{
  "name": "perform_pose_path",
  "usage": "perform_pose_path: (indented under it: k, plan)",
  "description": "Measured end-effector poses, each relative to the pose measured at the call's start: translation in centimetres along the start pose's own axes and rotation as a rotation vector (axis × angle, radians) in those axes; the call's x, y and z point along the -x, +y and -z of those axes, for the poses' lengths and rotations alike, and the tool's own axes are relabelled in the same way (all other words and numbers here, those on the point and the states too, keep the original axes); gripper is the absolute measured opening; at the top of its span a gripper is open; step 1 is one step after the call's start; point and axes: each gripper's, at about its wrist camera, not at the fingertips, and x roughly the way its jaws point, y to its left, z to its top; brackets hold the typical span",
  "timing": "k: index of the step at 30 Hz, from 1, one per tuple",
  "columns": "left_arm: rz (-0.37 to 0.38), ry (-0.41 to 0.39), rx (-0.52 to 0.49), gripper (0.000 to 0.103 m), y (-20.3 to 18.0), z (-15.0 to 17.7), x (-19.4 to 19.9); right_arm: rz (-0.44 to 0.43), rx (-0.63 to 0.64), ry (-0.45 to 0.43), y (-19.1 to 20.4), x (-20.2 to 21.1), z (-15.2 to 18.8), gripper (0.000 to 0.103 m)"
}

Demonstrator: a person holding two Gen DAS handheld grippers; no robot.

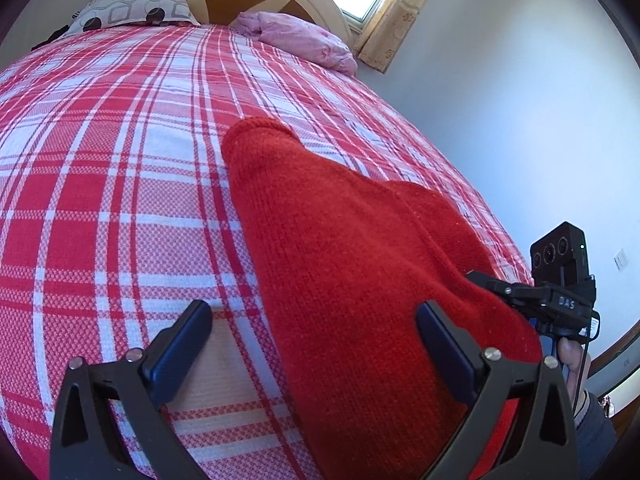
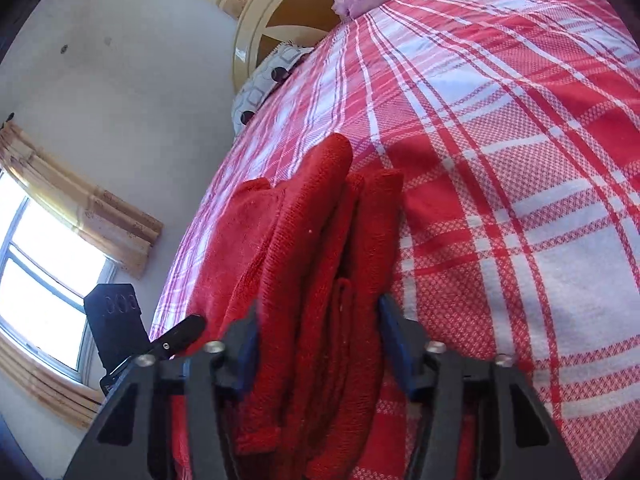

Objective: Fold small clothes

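Both wrist cameras sit low and close over the plaid bed [image 1: 120, 160], angled down toward the headboard [image 2: 280, 12]. Both views share the red knit garment [image 1: 340, 260] and the pillows.

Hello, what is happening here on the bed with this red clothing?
A person with a gripper in each hand is folding a red knitted garment on a bed with a red plaid cover. The right gripper has bunched folds of it between its fingers. The left gripper stands open, one finger over the garment, gripping nothing.
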Motion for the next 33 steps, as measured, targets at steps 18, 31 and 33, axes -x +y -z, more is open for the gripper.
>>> perform_pose_path:
  k: [18,31,33]
  plan:
    - [0.103,-0.136,0.044,0.032,-2.5,1.2,9.0,-0.125,0.054,-0.085,6.0,4.3,3.2,0.031]
    - [-0.001,-0.279,0.123,0.032,1.6,5.5,21.3,-0.263,0.196,0.034,18.4,0.0,7.8,0.031]
    - [-0.018,-0.302,0.142,0.032,2.7,6.2,23.1,-0.289,0.213,0.061,20.5,-1.6,8.8,0.031]
